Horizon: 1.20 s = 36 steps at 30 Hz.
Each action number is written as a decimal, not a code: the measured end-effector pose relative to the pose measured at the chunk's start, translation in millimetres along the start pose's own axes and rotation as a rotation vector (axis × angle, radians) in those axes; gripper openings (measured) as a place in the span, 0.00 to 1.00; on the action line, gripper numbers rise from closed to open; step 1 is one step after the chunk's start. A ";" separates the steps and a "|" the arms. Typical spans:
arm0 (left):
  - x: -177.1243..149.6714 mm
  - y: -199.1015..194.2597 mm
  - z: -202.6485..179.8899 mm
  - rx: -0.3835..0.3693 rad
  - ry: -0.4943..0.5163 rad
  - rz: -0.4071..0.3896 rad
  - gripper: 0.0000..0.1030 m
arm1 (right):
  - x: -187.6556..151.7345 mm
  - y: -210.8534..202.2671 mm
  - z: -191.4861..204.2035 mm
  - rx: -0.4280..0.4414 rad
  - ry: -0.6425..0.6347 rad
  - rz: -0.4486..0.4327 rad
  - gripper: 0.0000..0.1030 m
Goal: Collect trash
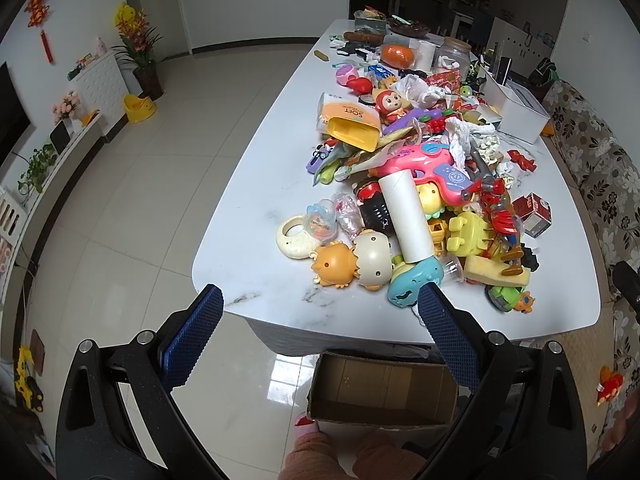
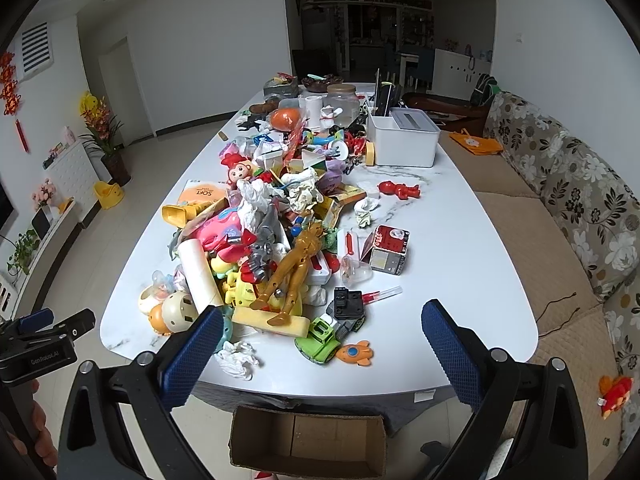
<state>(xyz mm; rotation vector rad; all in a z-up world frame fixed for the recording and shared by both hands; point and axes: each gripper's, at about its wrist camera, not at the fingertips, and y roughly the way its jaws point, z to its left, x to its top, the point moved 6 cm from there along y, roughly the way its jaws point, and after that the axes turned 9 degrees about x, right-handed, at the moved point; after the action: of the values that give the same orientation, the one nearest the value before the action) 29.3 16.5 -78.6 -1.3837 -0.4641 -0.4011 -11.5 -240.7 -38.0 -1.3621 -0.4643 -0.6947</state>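
A white marble table (image 1: pixel 256 184) (image 2: pixel 460 248) holds a heap of toys mixed with trash. The trash includes a white cardboard tube (image 1: pixel 406 216) (image 2: pixel 198 272), crumpled white tissues (image 1: pixel 464 136) (image 2: pixel 256 200), a tissue wad (image 2: pixel 237 359) at the near edge and a crumpled paper (image 2: pixel 366 210). An open, empty cardboard box (image 1: pixel 384 390) (image 2: pixel 308 440) stands on the floor below the near table edge. My left gripper (image 1: pixel 320 316) is open and empty above the box. My right gripper (image 2: pixel 322 334) is open and empty over the near edge.
A white storage bin (image 2: pixel 404 140) (image 1: pixel 516 108) and jars stand at the far end. A floral sofa (image 2: pixel 560 200) runs along the right side. A tiled floor (image 1: pixel 132 200) lies left, with cabinets and plants at the wall. The left gripper's body (image 2: pixel 44 340) shows at the left.
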 end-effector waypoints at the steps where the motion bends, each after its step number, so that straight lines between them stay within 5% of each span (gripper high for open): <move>1: 0.1 0.1 -0.4 0.001 -0.001 0.001 0.93 | 0.1 0.9 0.2 0.000 0.000 0.002 0.95; 11: -17.5 17.7 31.6 0.029 -0.046 0.044 0.93 | -16.9 21.8 25.2 0.053 -0.075 0.042 0.95; 16: -42.8 32.6 58.1 0.018 -0.096 0.101 0.93 | -67.8 70.3 65.9 0.153 -0.191 0.182 0.95; 18: -55.9 39.3 73.1 0.040 -0.115 0.128 0.93 | -89.6 100.3 81.2 0.191 -0.226 0.257 0.86; 22: -73.2 46.0 96.2 0.081 -0.150 0.171 0.93 | -106.0 148.7 83.7 0.211 -0.191 0.349 0.82; 28: -92.9 49.0 122.4 0.132 -0.172 0.209 0.93 | -96.9 193.9 78.3 0.194 -0.172 0.389 0.42; 30: -96.1 51.0 126.1 0.136 -0.178 0.219 0.93 | -95.8 196.2 79.6 0.198 -0.190 0.400 0.12; 34: -93.2 58.4 119.3 0.079 -0.176 0.204 0.93 | -104.0 179.4 74.2 0.250 -0.150 0.434 0.12; 36: -86.0 60.1 106.1 -0.030 -0.174 0.146 0.93 | -111.6 162.8 67.5 0.269 -0.138 0.436 0.12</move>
<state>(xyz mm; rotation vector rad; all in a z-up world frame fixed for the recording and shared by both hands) -19.8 130.3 -161.8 -1.4778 -0.4970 -0.1693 26.5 -144.6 -219.2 -1.2047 -0.3385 -0.1732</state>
